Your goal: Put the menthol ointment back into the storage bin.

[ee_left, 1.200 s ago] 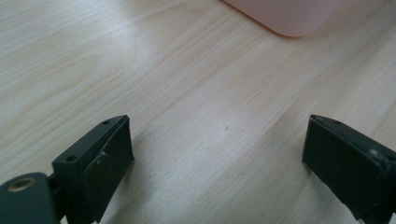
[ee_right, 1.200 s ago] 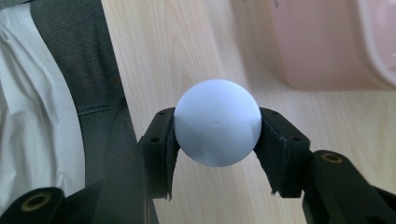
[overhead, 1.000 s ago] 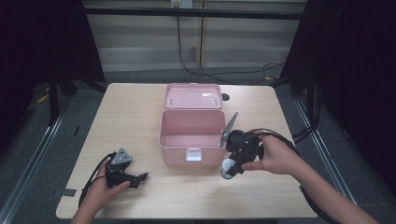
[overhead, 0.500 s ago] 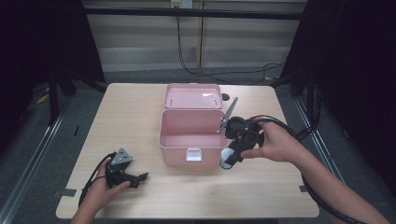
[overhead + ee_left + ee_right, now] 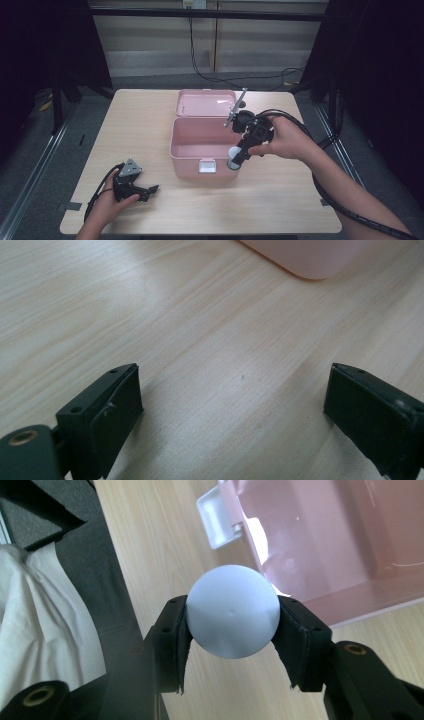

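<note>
- Lifted from the tabletop since a second ago, the right gripper [image 5: 234, 162] now hangs at the front right corner of the pink box [image 5: 192, 150], its jaws pinching a white ball [image 5: 233, 610] from both sides.
- Open-lidded, the box sits mid-table [image 5: 135, 120], its white latch [image 5: 216, 513] facing the person.
- At the near left edge, the left gripper [image 5: 150, 190] rests on the wood, unmoved, jaws spread wide with only bare table between them.

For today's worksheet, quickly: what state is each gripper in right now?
Left gripper: open, holding nothing, low over the table.
Right gripper: closed on the white ball, beside the pink box.
</note>
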`<state>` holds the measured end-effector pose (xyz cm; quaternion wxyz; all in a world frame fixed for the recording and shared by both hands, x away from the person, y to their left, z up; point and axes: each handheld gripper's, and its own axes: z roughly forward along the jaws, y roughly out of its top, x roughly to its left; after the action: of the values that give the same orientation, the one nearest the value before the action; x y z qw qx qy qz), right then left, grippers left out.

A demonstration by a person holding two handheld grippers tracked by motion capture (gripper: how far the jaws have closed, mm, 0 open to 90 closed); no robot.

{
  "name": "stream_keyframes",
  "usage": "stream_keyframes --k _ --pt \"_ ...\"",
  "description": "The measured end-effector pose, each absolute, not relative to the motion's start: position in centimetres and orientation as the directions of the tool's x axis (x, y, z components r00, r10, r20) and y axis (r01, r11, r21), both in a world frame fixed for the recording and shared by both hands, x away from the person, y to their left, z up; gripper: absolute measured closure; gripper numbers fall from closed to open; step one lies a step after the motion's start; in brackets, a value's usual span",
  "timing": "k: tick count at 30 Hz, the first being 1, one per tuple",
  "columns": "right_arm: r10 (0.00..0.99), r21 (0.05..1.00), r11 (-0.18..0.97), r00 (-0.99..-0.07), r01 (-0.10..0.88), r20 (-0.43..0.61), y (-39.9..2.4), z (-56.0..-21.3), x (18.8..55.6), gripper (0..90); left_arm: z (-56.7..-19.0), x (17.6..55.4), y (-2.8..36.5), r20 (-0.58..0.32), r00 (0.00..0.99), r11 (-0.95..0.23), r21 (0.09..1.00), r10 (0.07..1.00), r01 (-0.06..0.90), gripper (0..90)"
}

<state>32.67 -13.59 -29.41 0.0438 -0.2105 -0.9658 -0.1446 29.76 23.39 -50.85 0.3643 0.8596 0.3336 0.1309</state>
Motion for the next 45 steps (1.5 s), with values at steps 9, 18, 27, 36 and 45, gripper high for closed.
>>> stream_keyframes --k 9,18,27,36,45 --pt "0.442 0.256 0.848 -0.885 0.465 0.145 -13.3 -28.5 34.4 50.7 -50.9 29.7 23.4 -0.018 0.743 -0.512 0.714 0.669 0.478 8.0" --pt "0.482 0.252 0.83 -0.868 0.497 0.122 -13.2 -27.8 36.0 50.7 -50.9 29.8 23.4 -0.019 0.743 -0.511 0.715 0.669 0.478 8.0" --pt "0.537 0.257 0.796 -0.835 0.549 0.12 -12.7 -28.1 37.4 50.7 -50.9 29.8 23.4 -0.018 0.743 -0.512 0.714 0.669 0.478 8.0" --pt "0.632 0.244 0.731 -0.767 0.638 0.113 -12.2 -28.7 38.9 50.7 -50.9 29.8 23.4 -0.018 0.743 -0.512 0.714 0.669 0.478 8.0" --pt "0.724 0.218 0.65 -0.68 0.728 0.115 -12.1 -29.7 40.2 50.7 -50.9 29.8 23.4 -0.018 0.743 -0.511 0.714 0.669 0.478 8.0"
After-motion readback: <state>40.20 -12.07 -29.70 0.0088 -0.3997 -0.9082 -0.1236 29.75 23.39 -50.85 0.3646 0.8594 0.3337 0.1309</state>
